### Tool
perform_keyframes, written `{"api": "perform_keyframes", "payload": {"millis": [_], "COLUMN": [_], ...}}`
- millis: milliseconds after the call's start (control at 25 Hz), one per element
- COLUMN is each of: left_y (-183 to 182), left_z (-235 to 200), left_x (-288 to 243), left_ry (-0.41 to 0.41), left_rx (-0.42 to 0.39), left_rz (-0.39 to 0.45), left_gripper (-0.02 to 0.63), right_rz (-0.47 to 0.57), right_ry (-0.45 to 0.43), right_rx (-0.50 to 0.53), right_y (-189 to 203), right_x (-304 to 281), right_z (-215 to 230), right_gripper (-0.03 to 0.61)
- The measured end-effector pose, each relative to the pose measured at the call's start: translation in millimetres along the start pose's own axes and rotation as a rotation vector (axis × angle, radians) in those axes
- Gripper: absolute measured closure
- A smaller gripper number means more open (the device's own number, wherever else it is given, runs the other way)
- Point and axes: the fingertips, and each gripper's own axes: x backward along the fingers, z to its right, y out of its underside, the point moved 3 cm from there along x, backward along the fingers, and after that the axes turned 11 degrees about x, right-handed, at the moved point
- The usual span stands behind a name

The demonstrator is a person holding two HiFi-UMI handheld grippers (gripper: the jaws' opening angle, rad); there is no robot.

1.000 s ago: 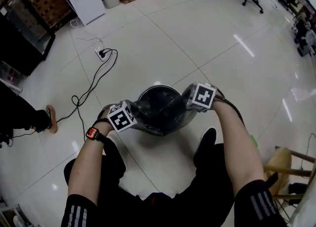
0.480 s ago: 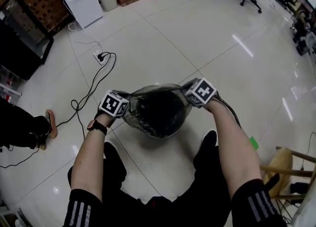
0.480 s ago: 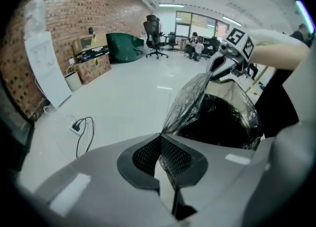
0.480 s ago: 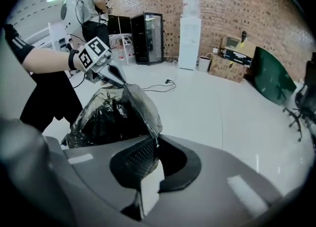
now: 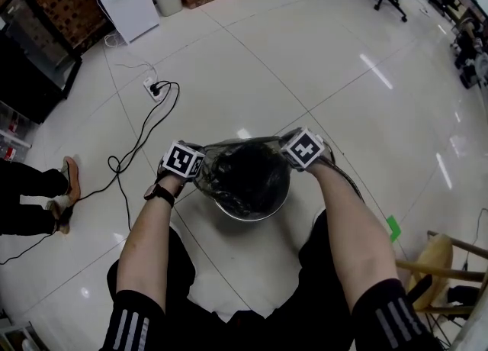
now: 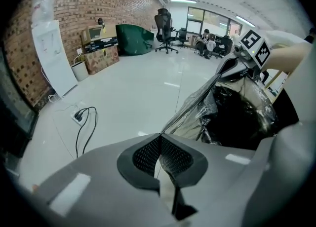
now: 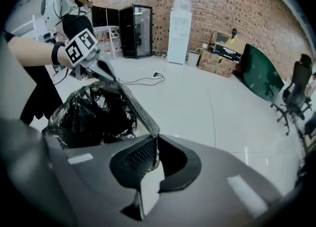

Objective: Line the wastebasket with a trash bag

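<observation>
Over 1 wastebasket (image 5: 255, 216): 2 grippers (image 6: 159, 136) (image 7: 156, 147) pinching 1 bag (image 5: 244, 174).

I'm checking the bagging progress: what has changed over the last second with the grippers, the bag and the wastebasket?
The left gripper and right gripper, both shut on the trash bag, carried its stretched mouth away from the person. The far rim of the wastebasket, bare before, is now covered, and its near rim shows. Both grips held; the wastebasket stayed put.

Left gripper (image 5: 195, 167) tilted steeply down, jaws pressed together on the trash bag (image 5: 245, 178) rim film. Right gripper (image 5: 288, 155) across from it, well apart, same tilt, jaws pinching the opposite rim. Both bare forearms extended forward.
</observation>
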Motion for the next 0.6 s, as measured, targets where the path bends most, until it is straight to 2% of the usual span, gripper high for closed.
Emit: {"api": "perform_keyframes", "payload": {"millis": [160, 320, 480, 600], "left_y": [10, 20, 31, 35], "left_z": [-3, 0, 1, 4], "left_x": [-16, -31, -40, -46], "left_ry": [-0.018, 0.017, 0.015, 0.02], "left_rx": [0.016, 0.027, 0.048, 0.049], "left_rz": [-0.03, -0.078, -0.114, -0.133], "left_gripper": [0.613, 0.613, 0.613, 0.613], "right_rz": [-0.073, -0.09, -0.112, -0.162], "right_ry": [-0.021, -0.062, -0.052, -0.038], "right_rx": [0.02, 0.015, -0.025, -0.001], "right_y": [13, 18, 21, 28], "right_x": [-16, -26, -29, -31], "right_z": [-7, -12, -12, -12], "right_gripper": [0.571, 0.571, 0.571, 0.571]}}
